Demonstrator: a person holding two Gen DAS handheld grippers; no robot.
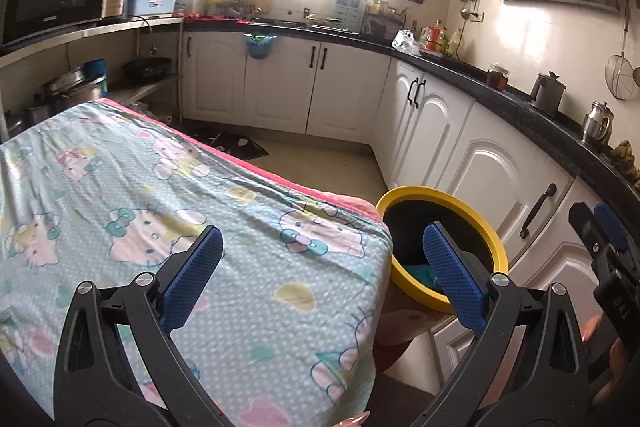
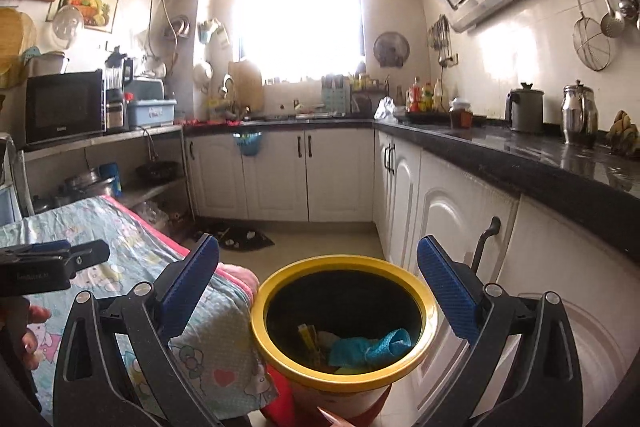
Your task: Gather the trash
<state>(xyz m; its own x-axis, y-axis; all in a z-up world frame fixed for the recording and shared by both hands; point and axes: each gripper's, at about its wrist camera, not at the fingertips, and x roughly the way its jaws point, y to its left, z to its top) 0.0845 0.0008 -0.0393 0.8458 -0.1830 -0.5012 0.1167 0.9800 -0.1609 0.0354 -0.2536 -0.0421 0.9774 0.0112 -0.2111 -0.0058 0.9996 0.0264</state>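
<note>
A yellow-rimmed trash bin [image 2: 280, 355] stands on the floor beside the table; in the left wrist view its rim [image 1: 436, 197] shows past the table corner. Inside lie a blue cloth [image 2: 372, 347] and a yellowish wrapper [image 2: 310, 337]. My right gripper [image 2: 318, 269] is open and empty, directly above the bin's mouth. My left gripper [image 1: 322, 253] is open and empty, above the table's right corner. The table carries a Hello Kitty cloth [image 1: 168, 195] with no trash showing on it.
White cabinets [image 2: 452, 211] under a black counter [image 2: 520, 155] run along the right, close behind the bin. Kettles [image 2: 526, 109] stand on the counter. A shelf with a microwave [image 2: 64, 107] is at left. A dark mat [image 2: 240, 237] lies on the floor.
</note>
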